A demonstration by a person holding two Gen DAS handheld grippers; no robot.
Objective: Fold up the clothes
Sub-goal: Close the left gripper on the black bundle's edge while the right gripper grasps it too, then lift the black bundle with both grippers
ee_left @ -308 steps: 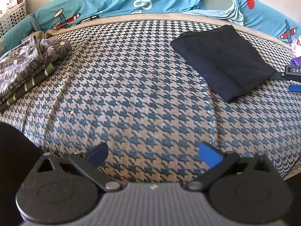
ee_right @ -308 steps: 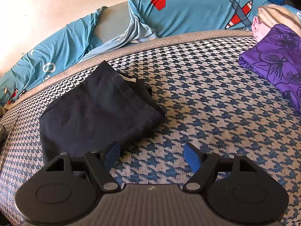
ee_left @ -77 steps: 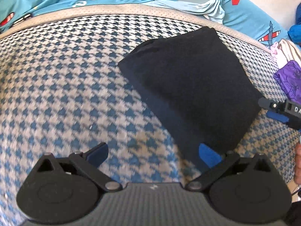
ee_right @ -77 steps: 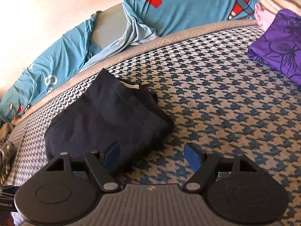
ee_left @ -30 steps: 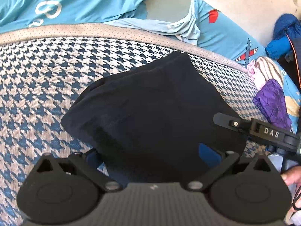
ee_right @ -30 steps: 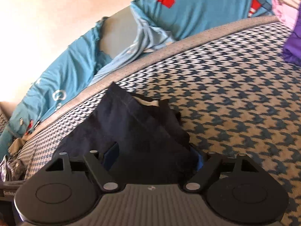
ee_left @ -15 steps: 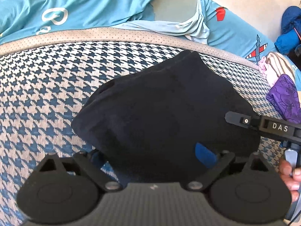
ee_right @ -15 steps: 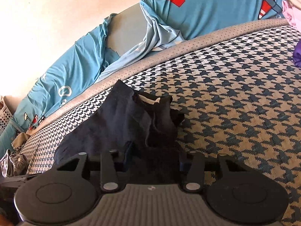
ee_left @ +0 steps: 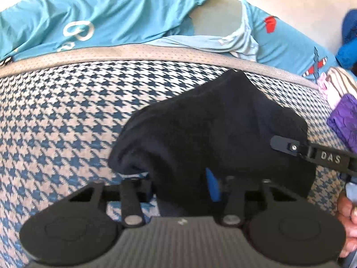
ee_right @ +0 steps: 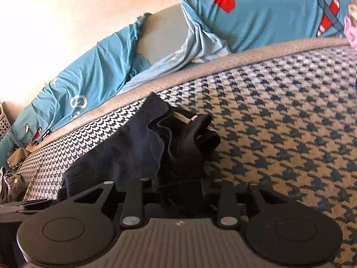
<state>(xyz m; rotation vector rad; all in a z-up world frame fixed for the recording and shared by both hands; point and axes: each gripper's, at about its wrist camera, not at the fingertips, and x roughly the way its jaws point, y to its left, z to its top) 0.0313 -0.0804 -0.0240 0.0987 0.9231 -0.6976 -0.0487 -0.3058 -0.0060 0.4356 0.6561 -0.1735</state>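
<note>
While the dark garment [ee_left: 214, 129] lies bunched on the houndstooth mattress [ee_left: 55, 120] near its far edge | left gripper [ee_left: 181, 186]: jaws just closing, clamped on its near edge | right gripper [ee_right: 179, 189]: jaws just closing, clenched on its near corner | blue sheet [ee_right: 93, 71] behind

Bed [ee_left: 67, 116] covered in blue-and-beige houndstooth, grey dotted border along far edge. Behind it a rumpled turquoise sheet [ee_left: 107, 15] with white letters and red plane prints, against a cream wall [ee_right: 67, 22]. White perforated basket [ee_right: 4, 122] at far left edge. Blue bundle [ee_left: 348, 44] at the upper right, blurred.
</note>
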